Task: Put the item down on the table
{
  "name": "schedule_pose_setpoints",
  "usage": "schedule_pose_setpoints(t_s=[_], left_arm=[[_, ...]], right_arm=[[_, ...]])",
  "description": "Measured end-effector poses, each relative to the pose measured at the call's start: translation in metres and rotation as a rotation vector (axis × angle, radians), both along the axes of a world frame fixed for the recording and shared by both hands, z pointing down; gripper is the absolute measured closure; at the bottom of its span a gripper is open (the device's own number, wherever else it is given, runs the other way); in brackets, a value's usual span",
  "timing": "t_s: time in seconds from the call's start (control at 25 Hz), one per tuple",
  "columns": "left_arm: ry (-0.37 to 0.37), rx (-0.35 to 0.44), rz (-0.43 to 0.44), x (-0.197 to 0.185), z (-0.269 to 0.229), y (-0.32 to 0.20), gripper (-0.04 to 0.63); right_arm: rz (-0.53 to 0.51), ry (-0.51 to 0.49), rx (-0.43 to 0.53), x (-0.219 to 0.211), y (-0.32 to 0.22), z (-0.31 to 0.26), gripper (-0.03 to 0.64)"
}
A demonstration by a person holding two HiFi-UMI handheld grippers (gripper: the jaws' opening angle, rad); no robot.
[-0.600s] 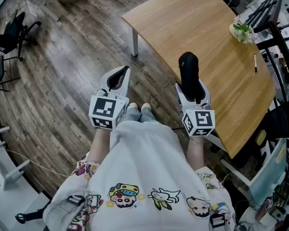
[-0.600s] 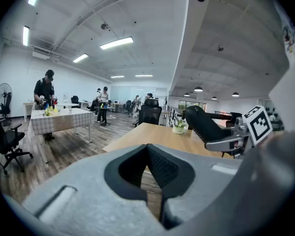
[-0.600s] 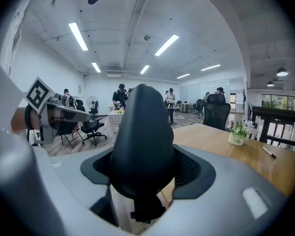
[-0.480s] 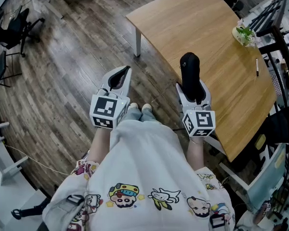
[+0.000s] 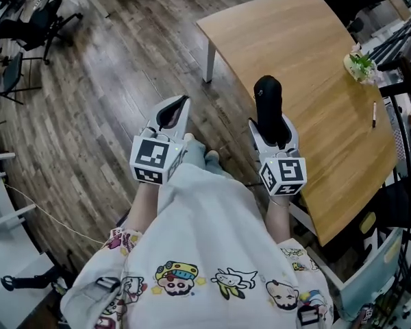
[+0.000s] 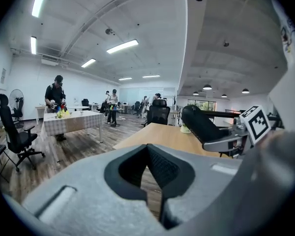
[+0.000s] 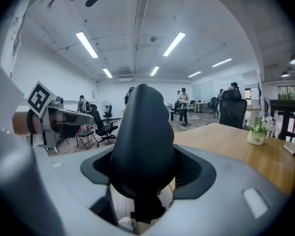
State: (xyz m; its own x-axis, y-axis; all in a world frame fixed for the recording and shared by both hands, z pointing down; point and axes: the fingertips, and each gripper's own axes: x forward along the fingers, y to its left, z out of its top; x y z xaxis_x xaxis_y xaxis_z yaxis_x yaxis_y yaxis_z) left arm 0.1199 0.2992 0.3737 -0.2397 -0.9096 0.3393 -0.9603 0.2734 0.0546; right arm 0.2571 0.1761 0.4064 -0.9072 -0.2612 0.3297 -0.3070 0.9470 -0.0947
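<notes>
Currently, the right claw (image 5: 272, 125) grips a black rounded item (image 5: 268, 96) upright, by the light wooden worktop (image 5: 298, 43) near edge. The left claw (image 5: 177, 106) is closed and empty. Best to carry it further in, lower until seated, then release.

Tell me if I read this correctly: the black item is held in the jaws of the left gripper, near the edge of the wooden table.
One thing is wrong: the black item is held in the jaws of the right gripper, not the left, as the right gripper view shows. The left gripper has nothing between its jaws. The rest stands: the item is near the edge of the wooden table.
</notes>
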Motion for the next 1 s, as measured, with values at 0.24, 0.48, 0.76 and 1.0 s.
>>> schedule_pose_setpoints(t_s=[0.24, 0.48, 0.76, 1.0], left_arm=[[0.003, -0.007, -0.013, -0.011, 0.004, 0.000, 0.597], [0.011, 0.003, 0.022, -0.039, 0.013, -0.020, 0.597], [0.022, 0.015, 0.104, -0.109, 0.013, -0.061, 0.597], [0.004, 0.021, 0.188, -0.172, 0.006, -0.099, 0.597]], right_arm=[[-0.029, -0.001, -0.021, -0.019, 0.000, 0.003, 0.290], [-0.012, 0.016, -0.019, -0.049, -0.011, 0.012, 0.290], [0.053, 0.026, -0.020, -0.112, -0.039, 0.012, 0.290], [0.115, 0.019, -0.014, -0.170, -0.064, 0.006, 0.290]])
